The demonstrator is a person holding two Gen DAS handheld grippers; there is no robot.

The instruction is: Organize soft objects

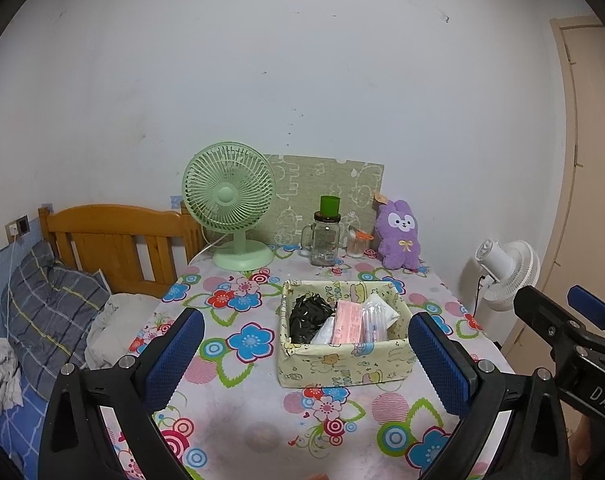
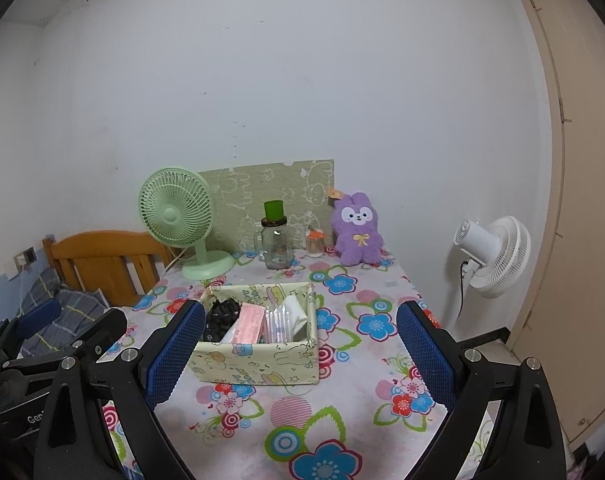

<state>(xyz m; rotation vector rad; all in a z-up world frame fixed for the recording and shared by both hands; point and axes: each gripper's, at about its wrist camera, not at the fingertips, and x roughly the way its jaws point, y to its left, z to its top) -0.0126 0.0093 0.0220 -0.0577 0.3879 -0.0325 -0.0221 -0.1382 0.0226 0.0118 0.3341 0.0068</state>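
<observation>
A pale yellow fabric box (image 1: 342, 368) stands mid-table on the flowered cloth; it also shows in the right wrist view (image 2: 258, 364). It holds a black crumpled bag (image 1: 308, 316), a pink packet (image 1: 348, 322) and clear packets (image 1: 376, 316). A purple plush rabbit (image 1: 398, 236) sits upright at the table's back right, also in the right wrist view (image 2: 356, 230). My left gripper (image 1: 306, 352) is open and empty, in front of the box. My right gripper (image 2: 300, 348) is open and empty, also in front of the box.
At the back stand a green desk fan (image 1: 232, 208), a glass jar with a green cup on it (image 1: 326, 236), a small toothpick jar (image 1: 356, 244) and a green board (image 1: 326, 188). A bed with wooden headboard (image 1: 114, 240) lies left. A white floor fan (image 2: 490, 252) stands right.
</observation>
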